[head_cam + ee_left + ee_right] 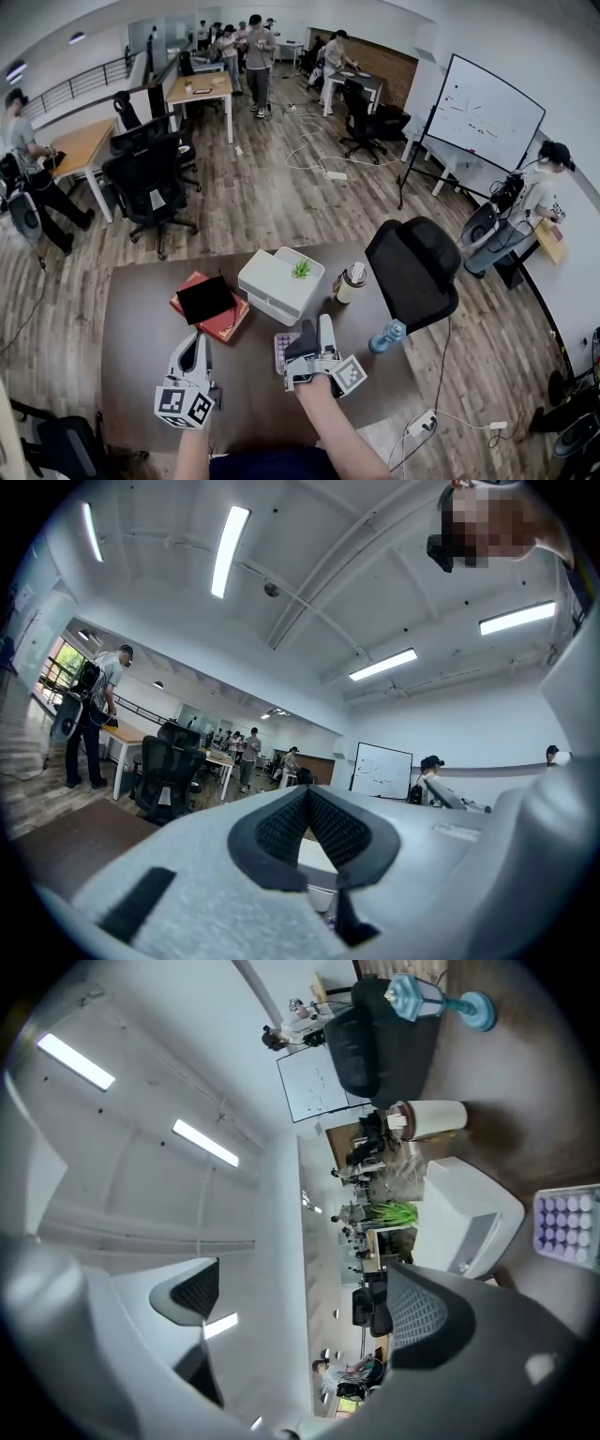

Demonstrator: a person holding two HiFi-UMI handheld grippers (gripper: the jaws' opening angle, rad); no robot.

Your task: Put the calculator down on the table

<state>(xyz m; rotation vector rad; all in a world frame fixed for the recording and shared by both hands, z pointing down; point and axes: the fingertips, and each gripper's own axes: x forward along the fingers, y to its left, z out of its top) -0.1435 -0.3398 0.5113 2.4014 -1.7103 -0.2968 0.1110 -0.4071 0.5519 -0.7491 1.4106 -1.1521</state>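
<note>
The calculator (pixel 280 349), white with pale purple keys, lies flat on the brown table (pixel 141 319). In the head view its right part is hidden behind my right gripper (pixel 314 336). That gripper stands open just right of it, with nothing between the jaws. In the right gripper view (pixel 314 1302) the jaws are wide apart, and the calculator (pixel 568 1228) shows at the right edge, outside them. My left gripper (pixel 194 351) is shut and empty over the table's near left. Its pads meet in the left gripper view (pixel 309 817), which tilts up at the ceiling.
A red book (pixel 223 322) with a black tablet (pixel 204 299) on it lies ahead of the left gripper. A white box (pixel 272 286) with a small plant (pixel 301 270), a paper cup (pixel 350 283) and a blue dumbbell-shaped thing (pixel 387 336) stand nearby. A black office chair (pixel 417 272) is at the table's right.
</note>
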